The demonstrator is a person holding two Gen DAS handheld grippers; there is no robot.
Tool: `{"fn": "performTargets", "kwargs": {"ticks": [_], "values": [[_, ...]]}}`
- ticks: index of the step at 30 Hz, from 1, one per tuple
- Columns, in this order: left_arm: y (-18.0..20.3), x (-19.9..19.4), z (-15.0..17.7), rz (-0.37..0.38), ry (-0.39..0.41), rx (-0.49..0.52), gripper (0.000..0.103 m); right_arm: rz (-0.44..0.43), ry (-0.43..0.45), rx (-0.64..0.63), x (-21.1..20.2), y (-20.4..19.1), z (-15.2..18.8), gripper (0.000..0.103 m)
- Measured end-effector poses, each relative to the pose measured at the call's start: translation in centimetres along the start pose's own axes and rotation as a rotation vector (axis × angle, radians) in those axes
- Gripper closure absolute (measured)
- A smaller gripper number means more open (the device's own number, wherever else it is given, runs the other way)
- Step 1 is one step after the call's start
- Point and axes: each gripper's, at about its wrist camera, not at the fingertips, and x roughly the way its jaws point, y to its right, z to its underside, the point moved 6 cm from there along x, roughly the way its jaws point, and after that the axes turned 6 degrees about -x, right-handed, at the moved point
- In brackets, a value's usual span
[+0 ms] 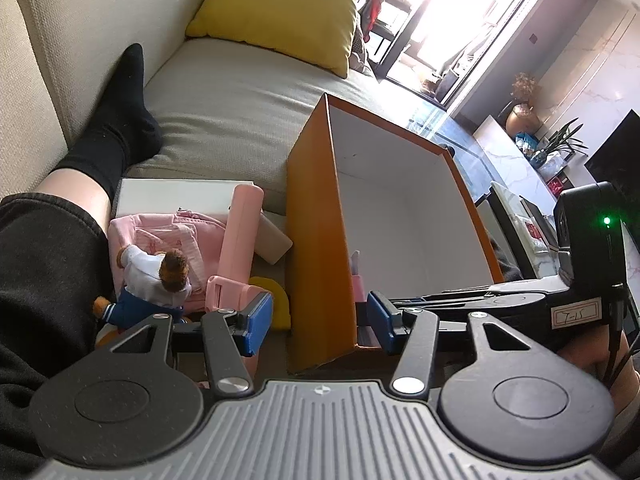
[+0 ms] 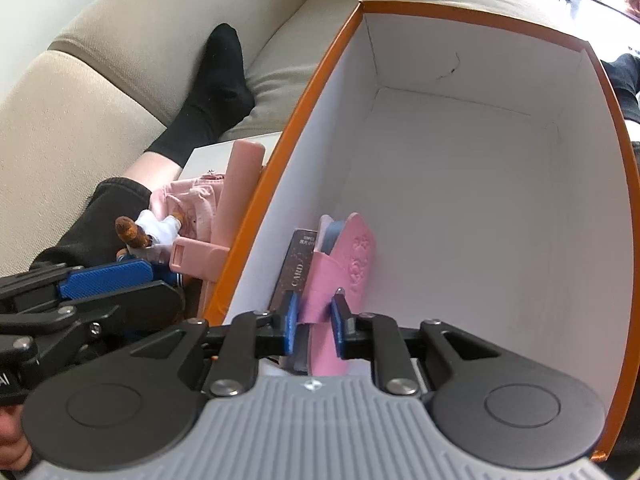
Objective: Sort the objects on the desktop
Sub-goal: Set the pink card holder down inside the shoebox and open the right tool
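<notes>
Right claw: your right claw (image 2: 314, 322) reaches down into the orange cardboard box with the white inside (image 2: 460, 184), and its blue pads are clamped on the pink embossed sleeve (image 2: 348, 264).
Pink sleeve: it stands tilted against the near left wall of the box, with a pale blue piece showing at its top.
Dark card: a dark flat card printed "CARD" (image 2: 296, 268) stands just beside the sleeve, between it and the box wall; part of it is hidden behind your left pad.
Left claw: your left claw (image 1: 316, 320) stands with its blue pads wide apart, astride the near orange wall of the box (image 1: 316, 240); one pad is outside the box and one is inside. The pads press on nothing.
Box: it sits on the beige sofa seat (image 1: 240, 100), open at the top; the rest of its floor is bare white.
Outside the box: just left of it lie a pink folded cloth bag (image 1: 160, 236), a small doll with brown hair, white top and blue skirt (image 1: 156, 284), a long pink plastic bar (image 1: 240, 236), a beige roll (image 1: 276, 244), a yellow rounded piece (image 1: 276, 300) and a white flat box (image 1: 180, 196).
Person: your leg in a black sock (image 1: 116, 120) rests on the sofa beside the pile.
Background: a yellow cushion (image 1: 280, 8) lies farther back on the seat.
</notes>
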Motion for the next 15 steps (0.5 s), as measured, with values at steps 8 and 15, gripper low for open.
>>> {"fn": "performTargets", "kwargs": {"ticks": [8,15], "values": [[0.01,0.09,0.12,-0.002,-0.005,0.0,0.042,-0.022,0.01,0.029,-0.44,0.52,0.24,0.068],[-0.07,-0.11,0.16,-0.007,0.0,-0.003,0.042,-0.008,0.023,0.03,-0.8,0.91,0.25,0.067]]}}
